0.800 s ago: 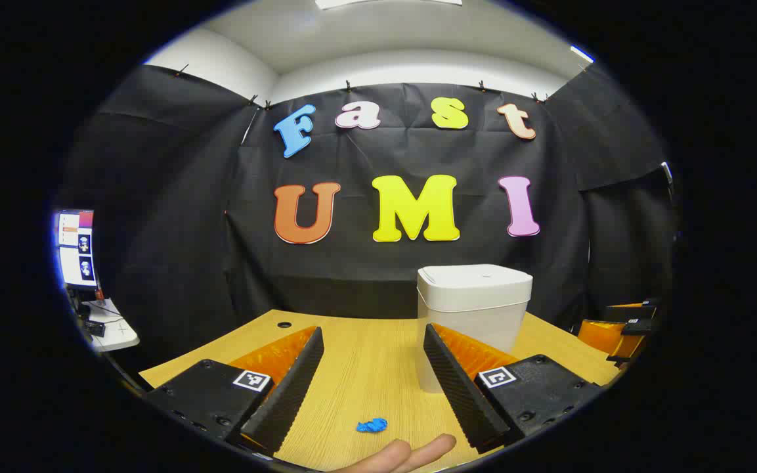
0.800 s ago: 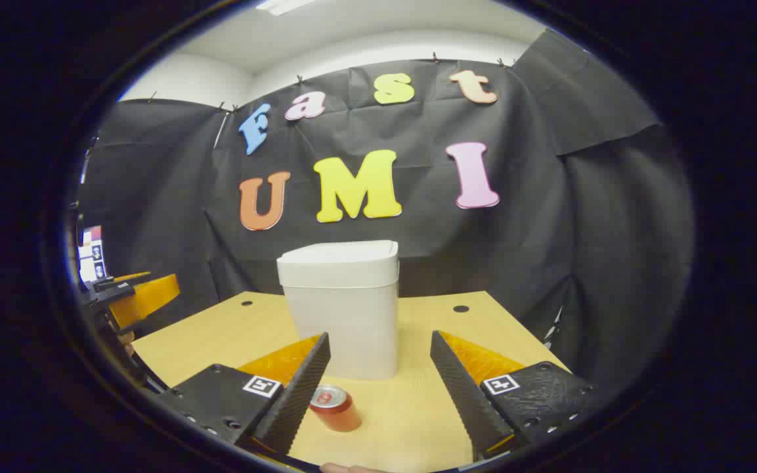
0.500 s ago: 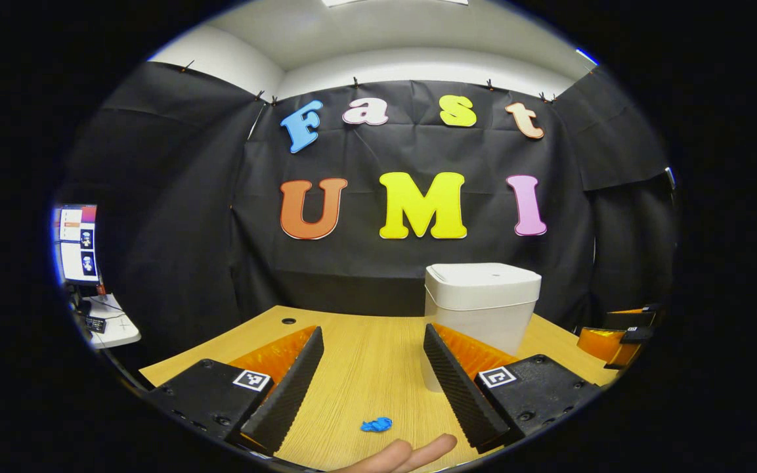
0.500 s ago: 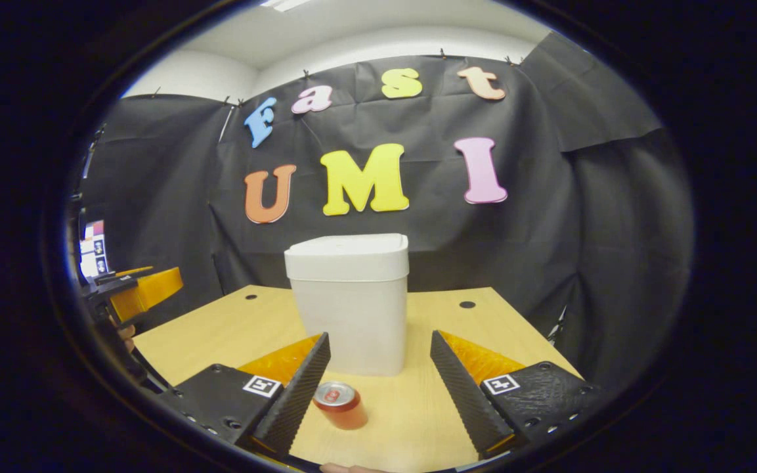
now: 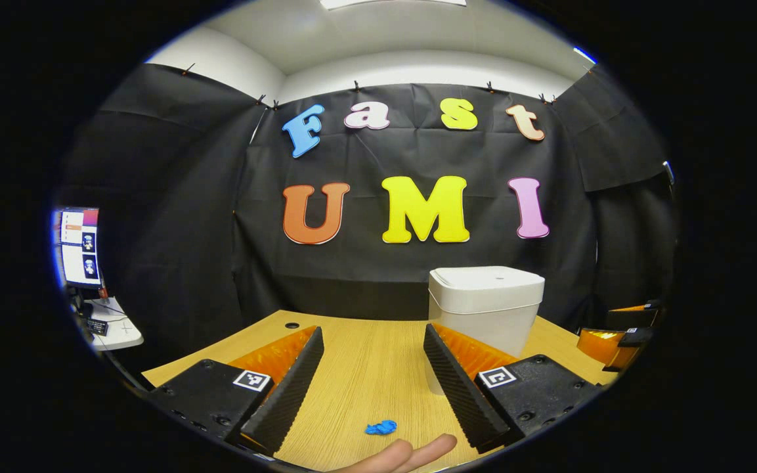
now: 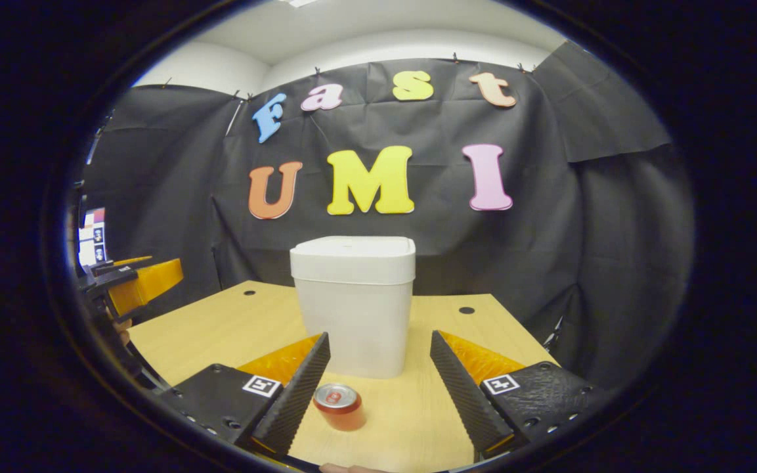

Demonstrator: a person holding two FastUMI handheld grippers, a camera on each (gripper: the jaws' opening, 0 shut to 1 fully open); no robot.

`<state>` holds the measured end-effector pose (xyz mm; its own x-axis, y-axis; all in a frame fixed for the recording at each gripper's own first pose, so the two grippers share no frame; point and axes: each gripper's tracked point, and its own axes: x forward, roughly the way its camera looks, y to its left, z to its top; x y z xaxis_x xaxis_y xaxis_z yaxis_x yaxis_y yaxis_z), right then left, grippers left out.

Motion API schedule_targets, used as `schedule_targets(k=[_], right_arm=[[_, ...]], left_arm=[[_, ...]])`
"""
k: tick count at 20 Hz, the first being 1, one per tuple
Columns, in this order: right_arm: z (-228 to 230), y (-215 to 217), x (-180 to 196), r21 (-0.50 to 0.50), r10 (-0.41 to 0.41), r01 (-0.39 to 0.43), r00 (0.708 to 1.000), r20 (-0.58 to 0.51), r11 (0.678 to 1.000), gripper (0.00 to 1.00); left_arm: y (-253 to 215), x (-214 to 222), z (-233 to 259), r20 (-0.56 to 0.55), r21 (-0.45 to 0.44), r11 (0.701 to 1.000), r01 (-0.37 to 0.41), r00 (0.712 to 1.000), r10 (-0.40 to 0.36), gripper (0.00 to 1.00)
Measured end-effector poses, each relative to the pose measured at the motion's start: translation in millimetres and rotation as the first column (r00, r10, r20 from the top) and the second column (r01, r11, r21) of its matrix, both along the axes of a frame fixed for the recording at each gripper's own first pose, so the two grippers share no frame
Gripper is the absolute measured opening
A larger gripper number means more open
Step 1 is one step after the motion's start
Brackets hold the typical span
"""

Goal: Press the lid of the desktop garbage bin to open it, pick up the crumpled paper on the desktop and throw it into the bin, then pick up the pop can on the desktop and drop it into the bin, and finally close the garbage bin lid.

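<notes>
Two hand-held tools hover over a wooden worktop (image 6: 220,335) at the outset of a tidy-up: the left tool (image 5: 368,374) and the right tool (image 6: 378,381) each stand wide, jaws spread and holding nothing. The white desktop garbage bin (image 6: 354,309) sits upright near the middle of the worktop, its flat lid (image 6: 352,248) down, so the opening press looks not yet made. In the left gripper view a small blue crumpled paper (image 5: 381,428) lies on the wood between that tool's fingers, close to the near edge and just beyond a person's fingertips (image 5: 411,453). In the right gripper view a red pop can (image 6: 340,407) stands upright in front of the bin, just beside that tool's left finger.

The paper wad is likely feather-light and soft, best pinched across its bulk with a gentle close. The can looks thin-walled, smooth and easily dented or tipped; a grip across its mid-body seems safest. The bin appears light plastic and may slide under a hard push, so a downward press on the lid's top is advisable.
</notes>
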<state>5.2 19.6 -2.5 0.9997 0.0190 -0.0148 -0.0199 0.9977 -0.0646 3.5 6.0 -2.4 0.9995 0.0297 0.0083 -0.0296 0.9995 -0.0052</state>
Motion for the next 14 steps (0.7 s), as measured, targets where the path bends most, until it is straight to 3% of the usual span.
schedule_targets(k=[14], right_arm=[[1,3,11,-0.054,0.003,-0.004,1.000,-0.006,0.999,0.96]], left_arm=[[3,0,-2,-0.021,0.005,1.000,0.000,1.000,0.000,0.99]])
